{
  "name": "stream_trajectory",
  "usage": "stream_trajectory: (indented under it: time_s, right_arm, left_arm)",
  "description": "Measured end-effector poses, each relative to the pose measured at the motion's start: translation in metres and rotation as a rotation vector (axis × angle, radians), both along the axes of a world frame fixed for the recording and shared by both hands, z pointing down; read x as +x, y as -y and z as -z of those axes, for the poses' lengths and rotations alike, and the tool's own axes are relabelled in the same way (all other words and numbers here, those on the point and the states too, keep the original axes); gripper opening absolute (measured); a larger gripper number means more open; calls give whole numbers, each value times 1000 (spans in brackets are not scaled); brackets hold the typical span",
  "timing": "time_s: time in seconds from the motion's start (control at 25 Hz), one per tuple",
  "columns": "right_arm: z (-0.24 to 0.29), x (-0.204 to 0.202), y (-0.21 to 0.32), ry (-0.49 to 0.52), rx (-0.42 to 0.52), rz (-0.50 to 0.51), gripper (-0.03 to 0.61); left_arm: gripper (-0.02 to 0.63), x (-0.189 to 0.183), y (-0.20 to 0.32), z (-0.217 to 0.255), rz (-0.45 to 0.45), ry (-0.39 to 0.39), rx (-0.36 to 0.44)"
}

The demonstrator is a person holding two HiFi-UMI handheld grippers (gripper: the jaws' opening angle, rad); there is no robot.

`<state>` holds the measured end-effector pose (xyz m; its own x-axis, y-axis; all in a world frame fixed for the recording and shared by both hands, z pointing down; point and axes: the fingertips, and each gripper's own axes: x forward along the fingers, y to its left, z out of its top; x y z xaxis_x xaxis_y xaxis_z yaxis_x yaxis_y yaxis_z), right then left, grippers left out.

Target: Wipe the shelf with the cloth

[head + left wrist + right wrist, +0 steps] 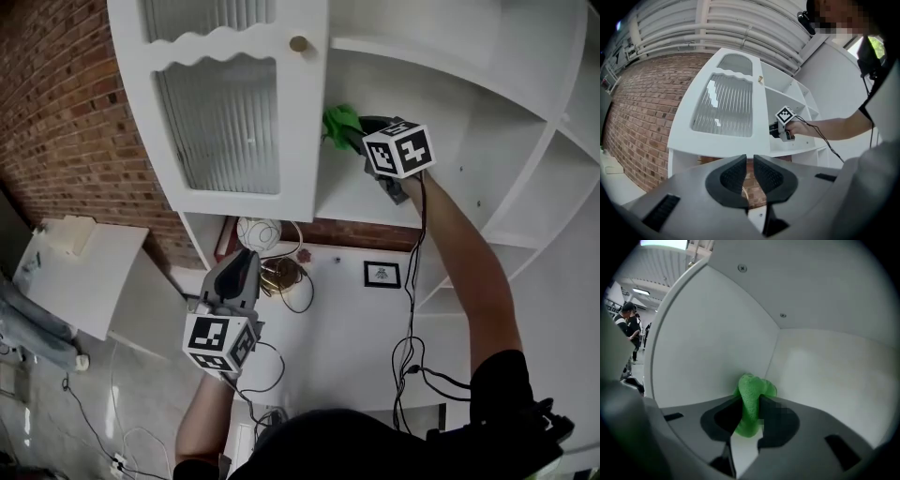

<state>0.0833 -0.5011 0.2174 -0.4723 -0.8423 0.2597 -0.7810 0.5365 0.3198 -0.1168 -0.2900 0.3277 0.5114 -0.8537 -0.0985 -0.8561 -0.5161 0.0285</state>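
Jaws of the right gripper (pixel 750 403) clamp the green cloth (pixel 752 384) at the white shelf's (pixel 352 199) back corner, upper centre of the head view. The left gripper's (pixel 750 164) jaws nearly touch, empty. A brick wall (pixel 66 112) fills the upper left. Only the right gripper view shows onlookers (pixel 630 326).

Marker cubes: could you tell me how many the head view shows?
2. One on the left gripper, below the cabinet door; one on the right gripper, holding the green cloth in the shelf.

Nothing legible to call out: the right hand-held gripper (pixel 364 134) and left hand-held gripper (pixel 242 265) carry cubes patterned with black-and-white squares only; the framed picture (pixel 382 274) is too small to read.
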Motion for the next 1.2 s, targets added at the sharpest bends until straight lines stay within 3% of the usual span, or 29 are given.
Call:
stream_trajectory:
  time_s: [0.36, 0.52, 0.84, 1.2]
  right_arm:
    - [-51, -20, 33, 2, -365, 16, 89]
    - [-72, -21, 40, -19, -481, -1, 89]
    - [-87, 8, 41, -92, -512, -76, 89]
    - [-89, 80, 24, -148, -504, -187, 89]
  left_arm:
    - [46, -32, 3, -22, 64, -19, -52]
    - [46, -44, 1, -26, 94, -18, -63]
    - [46, -48, 3, -31, 95, -14, -77]
    - [46, -5, 12, -28, 2, -10, -70]
